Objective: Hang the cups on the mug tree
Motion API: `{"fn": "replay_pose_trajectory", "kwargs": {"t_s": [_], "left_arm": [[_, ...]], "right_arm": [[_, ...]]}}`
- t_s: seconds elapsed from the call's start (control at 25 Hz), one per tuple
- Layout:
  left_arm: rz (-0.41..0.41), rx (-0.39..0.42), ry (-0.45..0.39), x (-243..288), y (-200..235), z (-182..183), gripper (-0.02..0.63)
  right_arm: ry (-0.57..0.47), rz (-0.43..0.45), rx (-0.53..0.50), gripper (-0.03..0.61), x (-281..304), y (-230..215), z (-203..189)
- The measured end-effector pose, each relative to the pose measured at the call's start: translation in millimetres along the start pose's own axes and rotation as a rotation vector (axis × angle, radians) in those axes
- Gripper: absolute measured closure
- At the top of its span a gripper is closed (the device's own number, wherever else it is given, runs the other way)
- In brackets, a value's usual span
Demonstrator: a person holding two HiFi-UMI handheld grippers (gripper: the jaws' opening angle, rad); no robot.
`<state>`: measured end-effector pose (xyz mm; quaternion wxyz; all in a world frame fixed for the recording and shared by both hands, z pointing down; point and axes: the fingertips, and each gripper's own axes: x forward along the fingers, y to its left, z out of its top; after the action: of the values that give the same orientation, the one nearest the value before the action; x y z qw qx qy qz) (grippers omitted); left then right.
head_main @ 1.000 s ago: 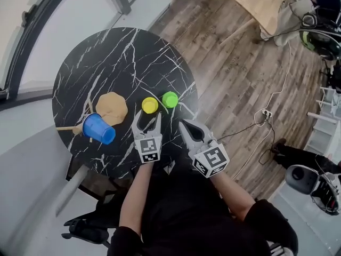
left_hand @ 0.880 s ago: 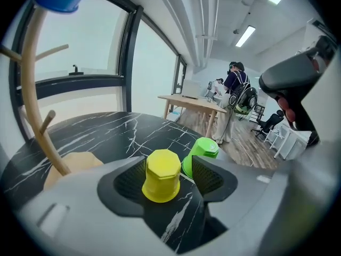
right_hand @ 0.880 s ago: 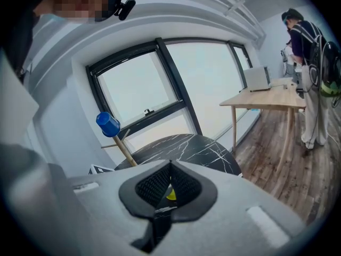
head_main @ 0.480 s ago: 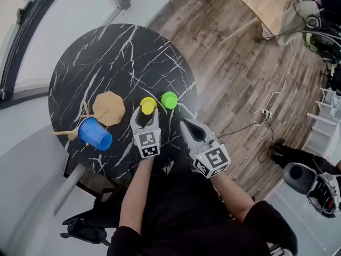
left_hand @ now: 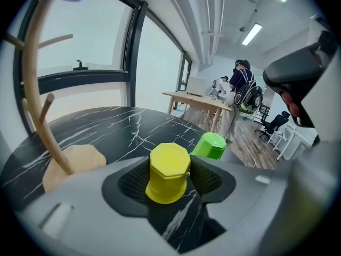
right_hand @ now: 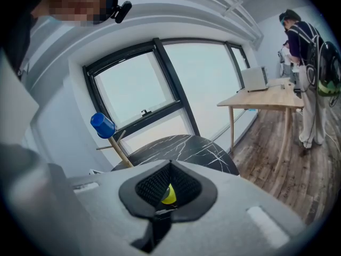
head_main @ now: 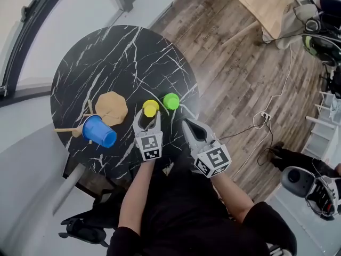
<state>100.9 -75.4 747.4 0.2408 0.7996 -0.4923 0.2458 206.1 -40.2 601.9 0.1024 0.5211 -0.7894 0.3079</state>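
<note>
A yellow cup (head_main: 151,108) stands upside down on the black marble table (head_main: 122,57), with a green cup (head_main: 171,101) just right of it. My left gripper (head_main: 149,115) has its jaws on either side of the yellow cup (left_hand: 168,172). The jaws have just been closing, and the pads sit close to the cup's sides without visibly pressing. A blue cup (head_main: 99,131) hangs on a branch of the wooden mug tree (head_main: 111,108). My right gripper (head_main: 187,126) is shut and empty, held near the table's front edge.
The table's round edge runs close behind both grippers, and wooden floor with cables (head_main: 266,111) lies to the right. A wooden desk (left_hand: 200,101) and a person (left_hand: 242,84) stand far off. The tree's stem (left_hand: 40,100) rises left of the left gripper.
The left jaws have narrowed a little around the yellow cup, which still stands on the table. The right gripper has kept still.
</note>
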Motion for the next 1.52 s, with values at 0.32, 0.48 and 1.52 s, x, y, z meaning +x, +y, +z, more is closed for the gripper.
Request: {"fn": "replay_pose_trajectory", "kwargs": {"t_s": [0.32, 0.48, 1.52], "left_arm": [[-0.037, -0.003, -0.033, -39.5, -6.1, -1.4, 0.376], [-0.046, -0.017, -0.051, -75.0, -1.5, -4.4, 0.377], [0.072, -0.074, -0.239, -290.0, 90.9, 22.9, 0.376]], "right_arm": [[-0.007, 0.021, -0.042, 0.580, 0.8, 21.4, 2.4], [0.001, 0.044, -0.070, 0.580, 0.0, 42.5, 0.6], [0.011, 0.243, -0.273, 0.580, -1.6, 216.5, -6.0]]}}
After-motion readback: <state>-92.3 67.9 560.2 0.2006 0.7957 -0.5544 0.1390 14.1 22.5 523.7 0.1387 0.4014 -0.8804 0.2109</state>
